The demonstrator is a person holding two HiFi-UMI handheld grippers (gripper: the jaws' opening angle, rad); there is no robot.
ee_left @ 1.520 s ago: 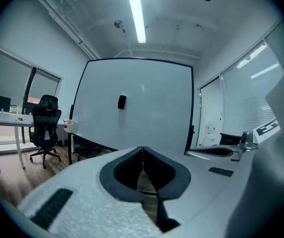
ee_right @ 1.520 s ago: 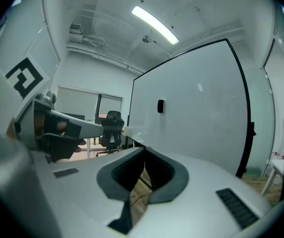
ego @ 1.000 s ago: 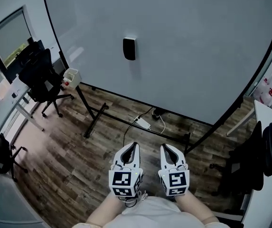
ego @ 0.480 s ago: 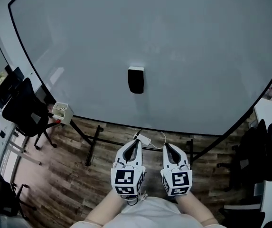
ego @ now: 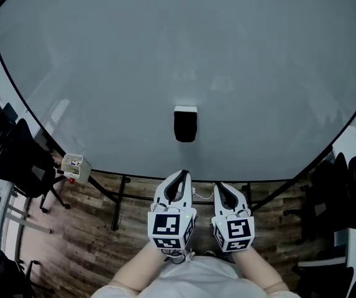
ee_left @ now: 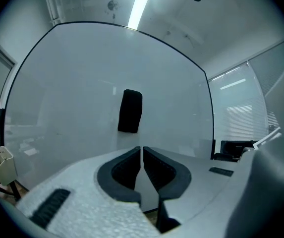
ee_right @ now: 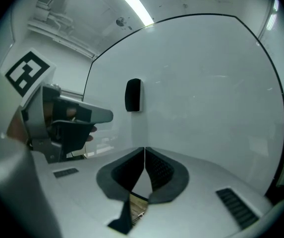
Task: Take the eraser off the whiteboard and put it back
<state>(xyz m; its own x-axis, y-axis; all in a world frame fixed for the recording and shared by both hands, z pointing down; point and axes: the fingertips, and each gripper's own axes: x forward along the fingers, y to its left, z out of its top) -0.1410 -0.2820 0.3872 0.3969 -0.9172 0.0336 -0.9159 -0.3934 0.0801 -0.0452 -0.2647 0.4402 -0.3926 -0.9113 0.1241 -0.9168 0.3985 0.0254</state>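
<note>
Eraser: the black eraser (ego: 185,124) sits on the whiteboard (ego: 165,48), low on its face and about midway across; nothing touches it.
Long axis: upright on the board, with its short width running side to side.
Left hand-held gripper (ego: 182,176): jaws pressed together with nothing between them, aimed at the board, well short of it.
Right hand-held gripper (ego: 220,187): jaws also closed and empty, just beside the left one and aimed the same way.
Bearing: in the head view the eraser lies ahead of and above both tips, almost in line with the left gripper and off to the left of the right one. Each gripper view shows it above the jaw line and a little to its left.
Nearer hand: the left, by my reading, though only slightly.
Coming move: whichever gripper goes must rise, push forward and open its jaws first. Jaws that open sideways would span the eraser's narrow width.
</note>
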